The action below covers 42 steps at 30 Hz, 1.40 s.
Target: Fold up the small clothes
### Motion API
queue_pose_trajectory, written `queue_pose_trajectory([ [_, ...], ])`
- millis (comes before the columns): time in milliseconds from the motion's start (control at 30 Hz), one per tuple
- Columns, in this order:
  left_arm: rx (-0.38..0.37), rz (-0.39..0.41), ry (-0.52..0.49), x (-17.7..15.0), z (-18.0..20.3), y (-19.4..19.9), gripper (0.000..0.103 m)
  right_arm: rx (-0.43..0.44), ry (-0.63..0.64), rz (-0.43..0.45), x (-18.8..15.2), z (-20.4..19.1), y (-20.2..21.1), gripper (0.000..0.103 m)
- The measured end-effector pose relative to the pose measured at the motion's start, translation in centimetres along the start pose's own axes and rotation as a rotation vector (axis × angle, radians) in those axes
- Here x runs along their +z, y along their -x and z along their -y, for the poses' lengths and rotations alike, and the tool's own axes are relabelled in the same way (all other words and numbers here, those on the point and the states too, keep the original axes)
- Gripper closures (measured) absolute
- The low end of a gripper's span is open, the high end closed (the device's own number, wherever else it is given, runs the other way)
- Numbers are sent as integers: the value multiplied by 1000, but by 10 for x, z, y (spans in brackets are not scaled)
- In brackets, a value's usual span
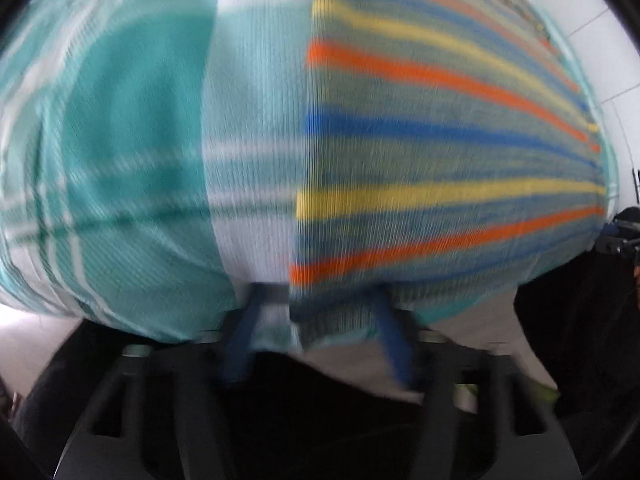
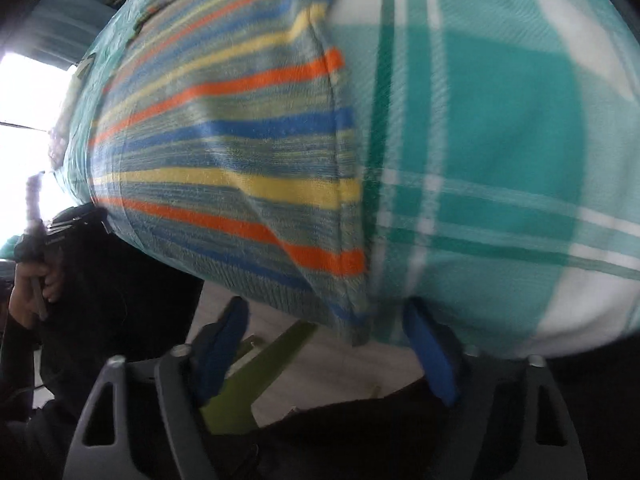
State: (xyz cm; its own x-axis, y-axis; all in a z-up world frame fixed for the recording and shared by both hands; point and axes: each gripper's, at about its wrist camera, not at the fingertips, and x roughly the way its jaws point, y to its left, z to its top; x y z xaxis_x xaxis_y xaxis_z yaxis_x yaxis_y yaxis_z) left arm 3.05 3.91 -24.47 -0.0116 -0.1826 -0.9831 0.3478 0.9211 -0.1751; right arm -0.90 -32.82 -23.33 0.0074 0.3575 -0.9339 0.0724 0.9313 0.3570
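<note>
**Left jaws** [image 1: 318, 300]: apart, pointing steeply down. The near edge of the striped garment [image 1: 440, 152] hangs between the blue fingers [image 1: 240, 340]. No pad can be seen pressing on it, though the picture is blurred.

**Right jaws** [image 2: 326, 308]: wide apart, also pointing down, straddling the garment's near hemmed corner and gripping nothing.

**Striped garment** [image 2: 224, 168]: a small knit with orange, yellow and blue bands. It lies flat on a teal plaid cloth [image 2: 500, 140] that shows beyond the garment's hemmed side edge. The bands run straight away from that edge. The long axis appears to follow the bands, though blur and lens curve leave this unsure.

**Beside the garment**: a hand [image 2: 32, 288] at its far end holds the other tool. An olive bar [image 2: 280, 360] lies on a pale surface [image 2: 340, 376] below its near edge.

**Step, judged**: taking hold of the near edge before a fold.

**Next move, judged**: both pairs of jaws close on the garment alone, not the plaid beneath. They then lift and carry the edge over together and level.
</note>
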Motion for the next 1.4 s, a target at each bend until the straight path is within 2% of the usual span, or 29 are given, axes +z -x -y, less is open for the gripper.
queue_pose_trajectory([
  [33, -17, -44, 10, -3, 0, -6, 100, 12, 16, -20, 2, 0, -4, 45],
  [67, -16, -63, 19, -6, 1, -8, 100, 10, 30, -47, 3, 2, -8, 84],
  [100, -7, -68, 22, -9, 2, -8, 101, 10, 36, -60, 4, 3, -8, 98],
  [200, -40, -51, 27, -13, 8, 8, 102, 21, 65, -35, 4, 5, 11, 98],
  [267, -96, -19, 44, -11, 9, 26, 102, 69, 54, 10, 6, 5, 34, 98],
  [367, -187, 79, 92, 3, 6, 63, 102, 180, 1, 106, 21, 15, 71, 98],
  [433, -222, 167, 119, 32, 2, 89, 102, 264, -44, 190, 41, 26, 95, 98],
  [500, -254, 260, 136, 73, -2, 112, 102, 312, -78, 253, 62, 35, 112, 98],
  [600, -227, 374, 133, 151, -11, 137, 102, 326, -99, 363, 114, 41, 137, 98],
  [733, -213, 469, 173, 267, -33, 136, 98, 311, -148, 493, 212, 52, 149, 98],
  [767, -190, 475, 181, 290, -40, 129, 90, 302, -170, 548, 242, 60, 150, 97],
  [800, -128, 457, 234, 314, -56, 118, 72, 310, -180, 590, 263, 65, 149, 94],
  [833, -88, 439, 284, 325, -65, 114, 63, 291, -211, 637, 291, 76, 143, 88],
  [867, -67, 432, 325, 330, -69, 109, 58, 243, -251, 651, 305, 85, 139, 67],
  [900, -83, 449, 351, 331, -74, 106, 58, 204, -289, 661, 314, 90, 135, 60],
  [933, -101, 463, 353, 328, -76, 105, 58, 179, -321, 669, 320, 96, 132, 60],
  [1000, -115, 503, 307, 309, -75, 104, 56, 172, -300, 662, 323, 97, 130, 60],
  [1067, -94, 533, 199, 287, -57, 103, 52, 132, -172, 678, 315, 79, 132, 60],
  [1100, -94, 527, 135, 294, -47, 103, 47, 105, -116, 683, 308, 65, 129, 60],
  [1167, -39, 511, 27, 282, -30, 93, 46, 87, 11, 649, 300, 40, 121, 61],
  [1200, 41, 513, -3, 266, -25, 87, 43, 89, 59, 614, 293, 25, 114, 61],
  [1233, 75, 520, 7, 255, -29, 86, 40, 85, 90, 595, 283, 15, 111, 60],
  [1267, 74, 528, 29, 244, -35, 87, 35, 84, 110, 588, 268, 12, 107, 60],
  [1333, -32, 532, 72, 223, -55, 88, 32, 72, 143, 591, 225, 3, 103, 59],
  [1400, -137, 505, 66, 211, -65, 87, 28, 46, 167, 590, 193, 0, 99, 48],
])
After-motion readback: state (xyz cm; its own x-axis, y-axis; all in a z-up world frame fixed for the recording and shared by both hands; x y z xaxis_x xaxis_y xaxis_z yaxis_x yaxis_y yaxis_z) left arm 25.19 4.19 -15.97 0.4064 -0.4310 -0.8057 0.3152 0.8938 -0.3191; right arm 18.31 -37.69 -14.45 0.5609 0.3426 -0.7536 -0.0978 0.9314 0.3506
